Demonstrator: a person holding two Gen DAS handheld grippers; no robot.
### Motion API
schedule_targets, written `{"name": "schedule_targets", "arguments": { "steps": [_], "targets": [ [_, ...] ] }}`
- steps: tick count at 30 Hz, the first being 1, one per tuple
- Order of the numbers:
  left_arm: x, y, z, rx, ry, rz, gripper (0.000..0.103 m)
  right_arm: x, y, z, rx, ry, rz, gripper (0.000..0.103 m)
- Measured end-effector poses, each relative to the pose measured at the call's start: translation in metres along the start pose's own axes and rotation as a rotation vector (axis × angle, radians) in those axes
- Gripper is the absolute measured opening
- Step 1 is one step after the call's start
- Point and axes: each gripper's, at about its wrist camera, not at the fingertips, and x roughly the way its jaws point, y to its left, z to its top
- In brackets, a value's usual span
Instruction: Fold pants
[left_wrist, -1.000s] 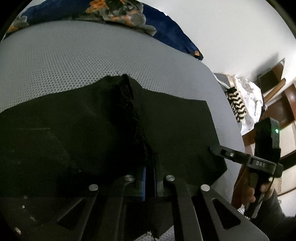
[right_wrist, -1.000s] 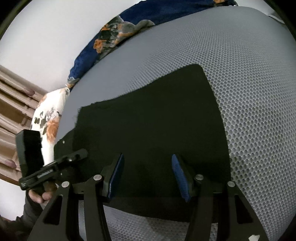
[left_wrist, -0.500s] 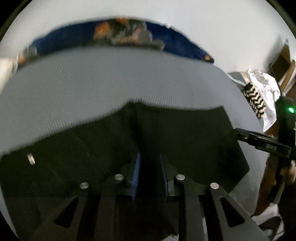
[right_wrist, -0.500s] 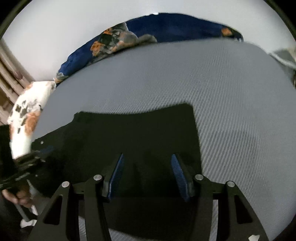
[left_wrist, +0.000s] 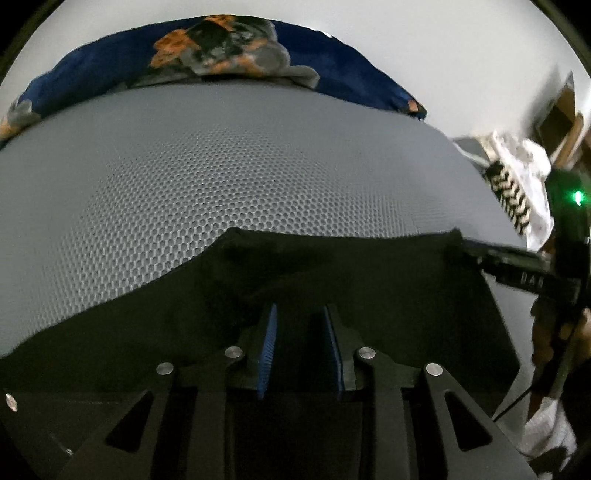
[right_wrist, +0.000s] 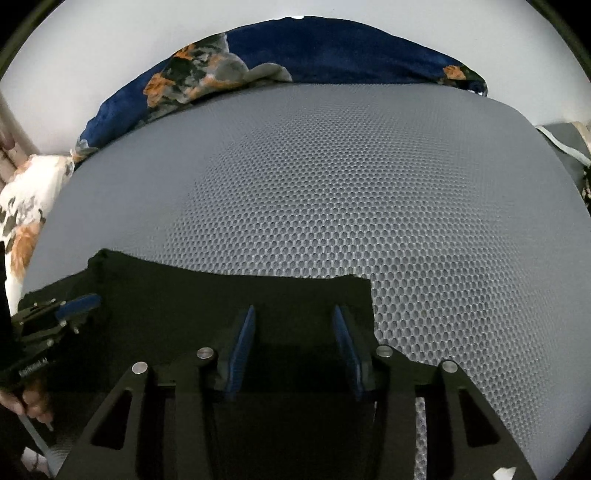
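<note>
Both grippers have pulled back toward the near edge of the bed since a second ago, and the raised ridge of cloth that the left one was pinching has dropped flat. Now the left gripper hangs over the black pants with its blue pads a little apart and its jaws opening; dark cloth lies under and between the fingers, but the pads do not seem to press on it. Over on the other side, the right gripper stands wider, its jaws closing, with the pants beneath and between the fingers, and no grip that I can make out. The pants lie spread on the near part of the grey honeycomb-mesh mattress cover, a squared corner of the cloth ending just past the right gripper's fingers, bare mesh running on beyond it. At the far edge of the bed a dark blue blanket with orange and grey flowers is bunched against a plain white wall. To one side lies a white pillow printed with orange and dark blotches, beside what looks like wooden slats. On the other side sit a white patterned cloth with a black-and-white striped piece, and brown wooden furniture behind, blurred. A hand grips the left tool's handle.
</note>
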Motion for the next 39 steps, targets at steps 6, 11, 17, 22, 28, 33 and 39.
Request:
{"name": "schedule_targets", "arguments": {
  "steps": [6, 11, 17, 22, 28, 33, 39],
  "targets": [
    [-0.011, -0.008, -0.007, 0.033, -0.004, 0.034, 0.029, -0.015, 0.006, -0.005, -0.027, -0.019, -0.024, 0.041],
    [-0.043, -0.012, -0.034, 0.072, -0.043, 0.042, 0.04, -0.045, 0.006, -0.028, -0.021, -0.043, -0.02, 0.042],
    [-0.045, -0.008, -0.063, 0.059, -0.003, 0.057, 0.04, -0.055, 0.001, -0.071, 0.015, 0.027, -0.001, 0.042],
    [-0.049, -0.006, -0.076, 0.053, 0.009, 0.071, 0.041, -0.057, 0.005, -0.103, -0.001, 0.078, -0.002, 0.043],
    [-0.083, 0.011, -0.073, -0.029, -0.011, 0.048, 0.042, -0.056, 0.021, -0.107, -0.036, 0.1, 0.023, 0.045],
    [-0.135, 0.046, -0.075, -0.08, -0.079, 0.114, 0.052, -0.048, 0.052, -0.108, -0.098, 0.117, 0.063, 0.045],
    [-0.189, 0.113, -0.093, -0.194, -0.12, 0.235, 0.057, -0.037, 0.092, -0.093, -0.157, 0.114, 0.112, 0.045]
  ]
}}
